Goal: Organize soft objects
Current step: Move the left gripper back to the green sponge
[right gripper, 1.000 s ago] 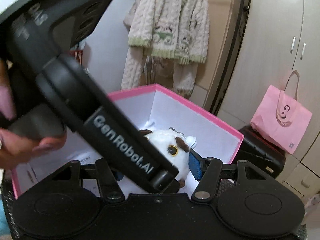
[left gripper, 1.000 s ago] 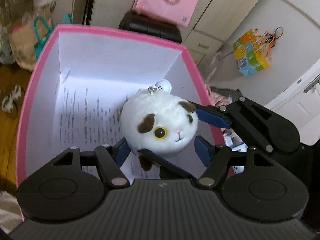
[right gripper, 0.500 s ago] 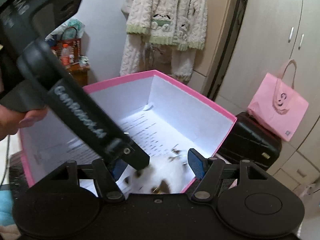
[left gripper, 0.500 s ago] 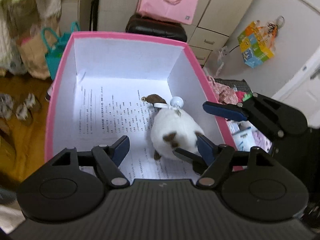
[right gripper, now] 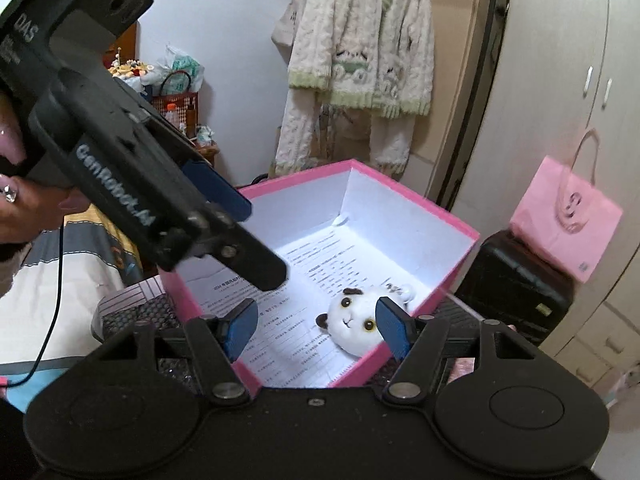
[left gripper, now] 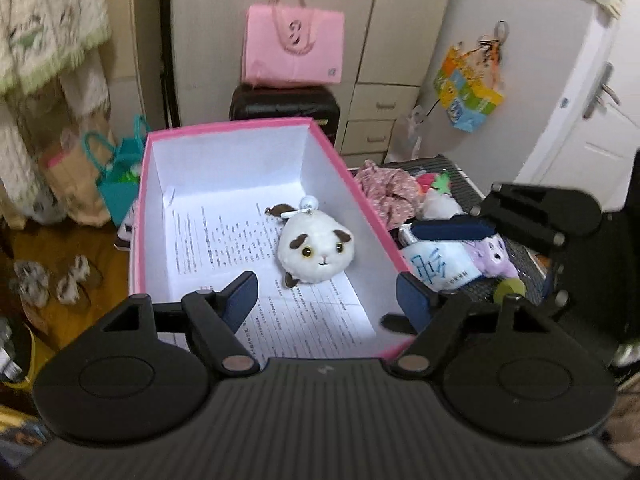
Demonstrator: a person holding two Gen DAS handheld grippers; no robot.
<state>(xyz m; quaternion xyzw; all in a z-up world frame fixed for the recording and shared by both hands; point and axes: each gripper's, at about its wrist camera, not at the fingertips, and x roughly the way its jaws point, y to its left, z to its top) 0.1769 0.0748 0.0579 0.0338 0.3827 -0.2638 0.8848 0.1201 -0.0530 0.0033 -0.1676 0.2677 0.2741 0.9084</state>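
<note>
Plush cat (left gripper: 317,249) lies in pink box (left gripper: 362,204), beyond both open, empty jaws.

1. One pink box (left gripper: 352,184).
2. One white plush (left gripper: 316,249) in it, on one printed sheet (left gripper: 224,240).
3. Two grippers: left (left gripper: 326,298), right (right gripper: 316,325).
4. One pink bag (left gripper: 294,50).
5. One black case (left gripper: 284,104).
6. One purple plush (left gripper: 494,256) outside the box.
7. One knitted cardigan (right gripper: 360,60).
</note>
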